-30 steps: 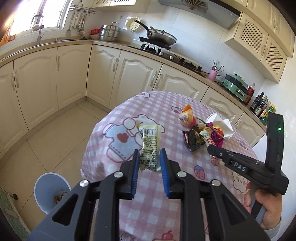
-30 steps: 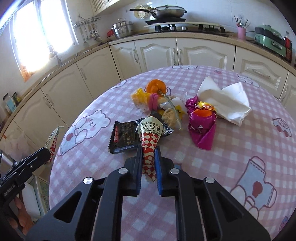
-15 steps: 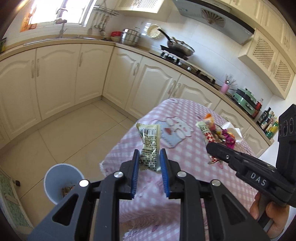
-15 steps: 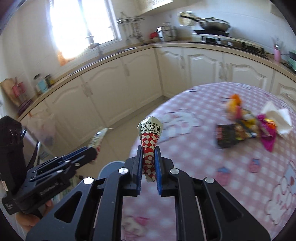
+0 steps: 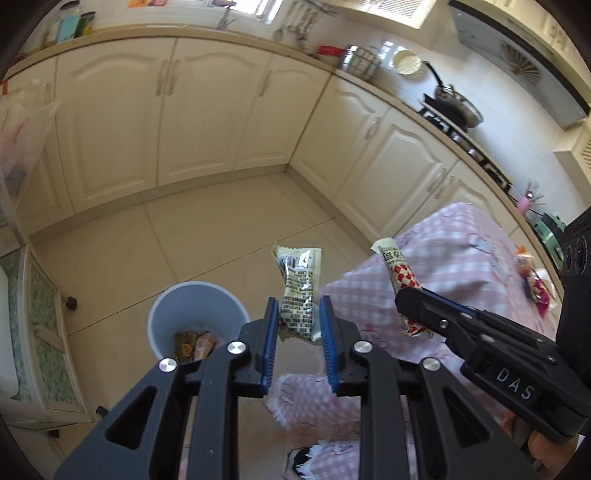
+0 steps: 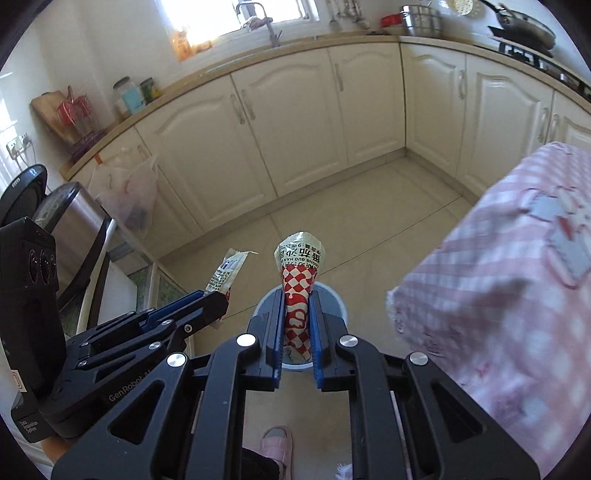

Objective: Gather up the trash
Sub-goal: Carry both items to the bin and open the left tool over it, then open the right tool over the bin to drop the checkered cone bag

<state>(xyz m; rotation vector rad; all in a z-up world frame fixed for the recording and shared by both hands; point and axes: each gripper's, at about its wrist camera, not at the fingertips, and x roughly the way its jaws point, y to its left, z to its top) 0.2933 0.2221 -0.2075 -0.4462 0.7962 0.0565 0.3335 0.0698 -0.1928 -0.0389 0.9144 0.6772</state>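
A cream-tiled floor [image 5: 207,236] is seen, closed in by cream cabinets [image 5: 207,110]. A pink checked tablecloth [image 6: 509,258] hangs at the right. A grey bin [image 5: 197,314] with wrappers inside stands on the floor. The left gripper [image 5: 295,325] is clamped on a pale printed wrapper [image 5: 299,280], beside the bin. The right gripper [image 6: 297,328] is pressed on a red-checked wrapper [image 6: 299,284], above the bin. "DAS" is read on the right gripper and "GenRobot" on the left.

Home kitchen: cream cabinets [image 6: 255,140], sink tap [image 6: 271,29], pan [image 5: 456,105] on hob, tiled floor [image 5: 192,236].
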